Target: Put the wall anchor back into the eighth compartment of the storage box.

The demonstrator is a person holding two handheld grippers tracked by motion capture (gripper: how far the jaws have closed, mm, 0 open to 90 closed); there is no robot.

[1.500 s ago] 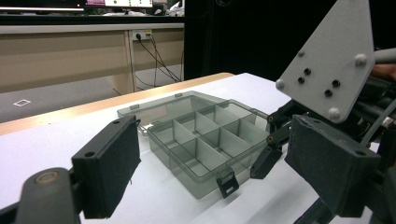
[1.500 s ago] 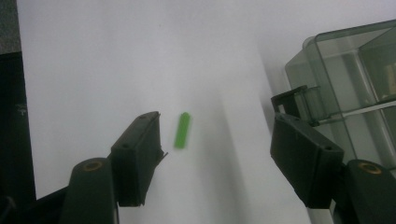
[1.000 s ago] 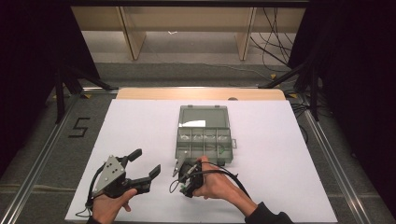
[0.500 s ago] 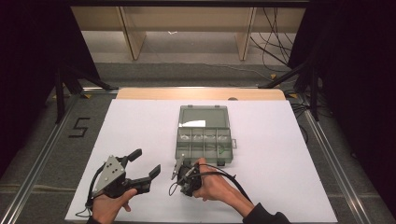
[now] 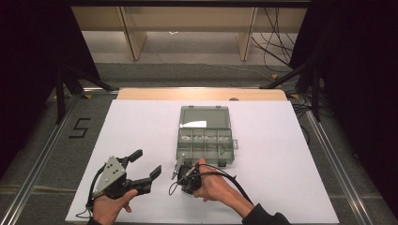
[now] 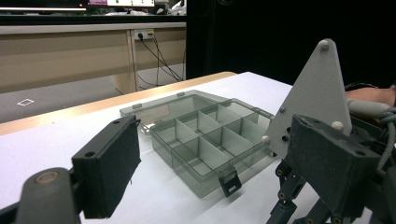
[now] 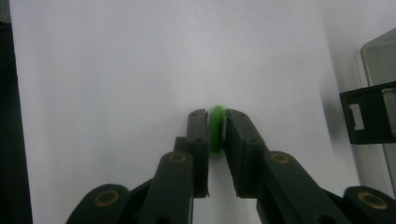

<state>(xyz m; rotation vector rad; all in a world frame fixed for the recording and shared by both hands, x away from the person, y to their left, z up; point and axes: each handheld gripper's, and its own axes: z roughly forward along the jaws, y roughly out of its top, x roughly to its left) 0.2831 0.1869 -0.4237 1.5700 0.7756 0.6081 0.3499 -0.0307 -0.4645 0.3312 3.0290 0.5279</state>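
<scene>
Evidently the right claw [image 7: 215, 133] has just been closing and now clamps a small green ring [image 7: 216, 128] edge-on, ready to lift it toward the open compartment box [image 5: 205, 140] at frame centre. Lower left in the high view, the left claw [image 5: 145, 165] waits with its jaws apart, holding nothing, above the counter [image 5: 141, 126].

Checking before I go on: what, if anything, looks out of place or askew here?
Nothing stands out. The box lies open and square on the table, and the right gripper has just closed on a green ring.

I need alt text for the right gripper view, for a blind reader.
The right tongs clamp a small green ring edge-on above the white table. The black latch of a clear organizer box sits at right.
</scene>
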